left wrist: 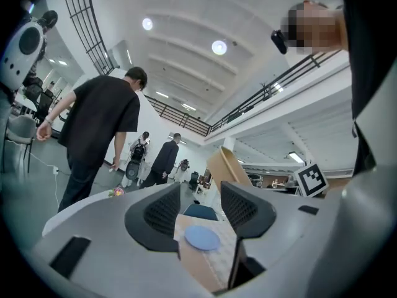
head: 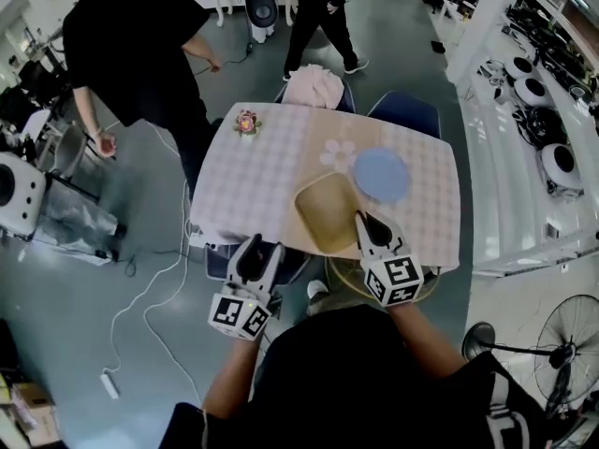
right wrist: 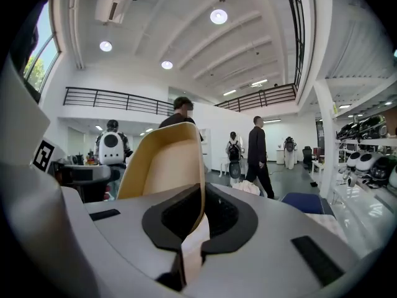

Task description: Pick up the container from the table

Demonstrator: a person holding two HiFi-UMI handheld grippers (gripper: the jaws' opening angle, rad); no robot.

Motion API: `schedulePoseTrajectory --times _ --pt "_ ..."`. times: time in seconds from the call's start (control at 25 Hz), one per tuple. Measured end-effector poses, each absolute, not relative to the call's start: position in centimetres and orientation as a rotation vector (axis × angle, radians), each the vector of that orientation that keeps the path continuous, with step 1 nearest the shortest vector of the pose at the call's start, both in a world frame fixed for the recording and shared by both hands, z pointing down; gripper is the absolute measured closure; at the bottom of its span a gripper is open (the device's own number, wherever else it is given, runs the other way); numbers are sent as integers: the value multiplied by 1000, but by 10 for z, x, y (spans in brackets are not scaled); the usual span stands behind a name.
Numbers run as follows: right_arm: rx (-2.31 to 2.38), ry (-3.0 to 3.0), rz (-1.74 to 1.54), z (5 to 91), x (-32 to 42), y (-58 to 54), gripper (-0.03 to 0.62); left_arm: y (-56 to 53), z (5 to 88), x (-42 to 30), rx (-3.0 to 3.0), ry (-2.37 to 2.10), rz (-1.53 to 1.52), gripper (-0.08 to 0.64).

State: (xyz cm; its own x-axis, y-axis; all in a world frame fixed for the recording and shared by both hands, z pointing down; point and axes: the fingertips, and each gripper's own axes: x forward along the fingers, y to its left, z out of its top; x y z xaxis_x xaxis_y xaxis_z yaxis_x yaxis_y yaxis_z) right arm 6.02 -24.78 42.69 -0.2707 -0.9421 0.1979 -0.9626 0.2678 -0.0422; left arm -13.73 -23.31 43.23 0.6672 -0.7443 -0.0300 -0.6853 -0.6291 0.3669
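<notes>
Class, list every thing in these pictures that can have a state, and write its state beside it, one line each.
container: lifted clear of the table, tilted, held by its wall.
right gripper: shut on the container's wall.
left gripper: open, nothing between its jaws.
blue disc: lying flat on the table.

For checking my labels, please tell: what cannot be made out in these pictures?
- Container, underside: head view shows only the inside; in the right gripper view the right gripper covers it.
- Small flowered thing at the table's far corner: too small in head view.
- Blue disc: lid or plate, no view tells.
</notes>
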Motion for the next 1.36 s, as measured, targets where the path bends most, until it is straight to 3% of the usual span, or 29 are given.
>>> schedulePoseTrajectory --times 0.44,1.36 --pt "1859 -2411 208 409 70 -249 586 -238 419 -118 2628 -1062 -268 528" --pt "1887 -2395 206 408 83 -274 586 -267 418 -114 2615 -1094 -196 552"
